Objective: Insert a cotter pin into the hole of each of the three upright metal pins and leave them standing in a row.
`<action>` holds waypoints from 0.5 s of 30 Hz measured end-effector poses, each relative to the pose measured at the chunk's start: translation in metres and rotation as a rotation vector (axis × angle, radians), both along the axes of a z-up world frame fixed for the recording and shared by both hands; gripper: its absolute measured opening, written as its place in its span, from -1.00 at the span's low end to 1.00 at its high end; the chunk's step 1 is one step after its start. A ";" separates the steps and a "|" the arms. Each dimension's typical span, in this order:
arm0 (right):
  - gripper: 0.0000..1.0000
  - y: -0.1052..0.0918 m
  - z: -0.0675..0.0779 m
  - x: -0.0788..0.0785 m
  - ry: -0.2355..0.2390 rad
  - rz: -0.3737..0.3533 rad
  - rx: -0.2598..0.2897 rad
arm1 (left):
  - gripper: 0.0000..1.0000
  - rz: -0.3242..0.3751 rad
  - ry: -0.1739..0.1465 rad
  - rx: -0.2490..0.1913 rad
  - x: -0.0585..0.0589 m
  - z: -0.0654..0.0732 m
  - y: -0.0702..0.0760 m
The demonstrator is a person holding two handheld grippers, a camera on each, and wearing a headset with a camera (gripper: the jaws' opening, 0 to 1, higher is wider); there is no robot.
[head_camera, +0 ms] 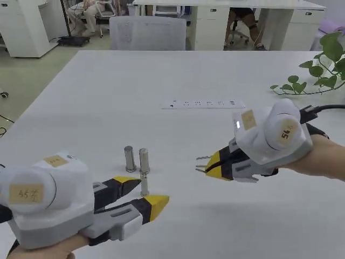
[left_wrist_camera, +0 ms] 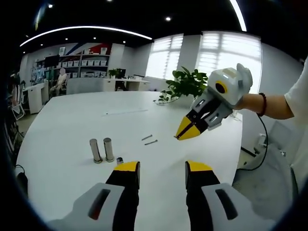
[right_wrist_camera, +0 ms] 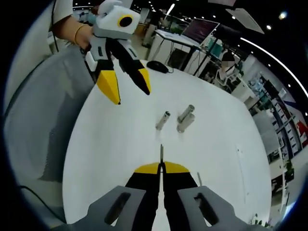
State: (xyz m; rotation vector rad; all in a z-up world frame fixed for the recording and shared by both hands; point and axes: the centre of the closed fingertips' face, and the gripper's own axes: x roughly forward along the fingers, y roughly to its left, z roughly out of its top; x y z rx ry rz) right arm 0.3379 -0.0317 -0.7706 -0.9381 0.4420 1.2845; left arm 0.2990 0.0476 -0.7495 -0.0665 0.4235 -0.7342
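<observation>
Three upright metal pins stand close together on the white table: two side by side (head_camera: 130,159) (head_camera: 144,160) and a third (head_camera: 144,183) just in front. In the right gripper view the pins (right_wrist_camera: 163,120) (right_wrist_camera: 186,118) lie ahead of the jaws. My left gripper (head_camera: 144,192) is open with nothing between its jaws, one fingertip right beside the front pin (left_wrist_camera: 119,160). My right gripper (head_camera: 206,165) hovers to the pins' right, shut on a thin cotter pin (right_wrist_camera: 161,154) that sticks out past its tips. Two loose cotter pins (left_wrist_camera: 149,140) lie on the table beyond.
A flat white strip (head_camera: 205,103) lies mid-table. A leafy plant (head_camera: 323,70) trails over the table's right edge. A grey chair (head_camera: 148,32) stands at the far edge. People sit at desks in the background.
</observation>
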 end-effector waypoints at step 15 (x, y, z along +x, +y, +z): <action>-0.96 0.017 0.002 -0.036 0.008 0.067 0.040 | -0.45 -0.024 0.078 -0.135 -0.007 0.003 -0.024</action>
